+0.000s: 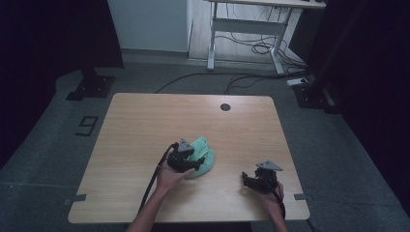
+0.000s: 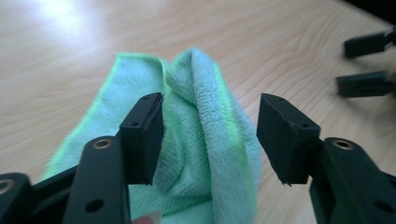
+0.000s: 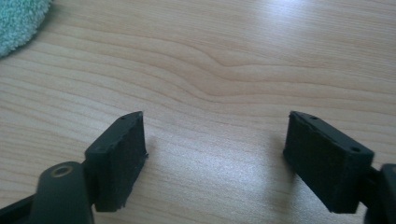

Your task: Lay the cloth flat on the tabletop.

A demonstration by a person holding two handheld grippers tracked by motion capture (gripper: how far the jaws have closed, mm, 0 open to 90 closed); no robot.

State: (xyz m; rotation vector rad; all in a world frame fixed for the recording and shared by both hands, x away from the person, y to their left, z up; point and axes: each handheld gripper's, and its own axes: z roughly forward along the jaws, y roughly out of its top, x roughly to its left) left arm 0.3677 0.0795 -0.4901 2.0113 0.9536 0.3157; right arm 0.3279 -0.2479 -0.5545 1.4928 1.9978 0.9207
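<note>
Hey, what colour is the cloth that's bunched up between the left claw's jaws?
The cloth is mint green, a fuzzy microfibre weave, clearest in the left gripper view.

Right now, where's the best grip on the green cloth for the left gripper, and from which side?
Probably the raised fold running up the middle of the green cloth. It stands proud of the table like a ridge, already between the open jaws of the left gripper, which don't press on it. Come along the current line from the person's side, one pad on each flank of the ridge, then close. The flat edges offer less to pinch.
</note>
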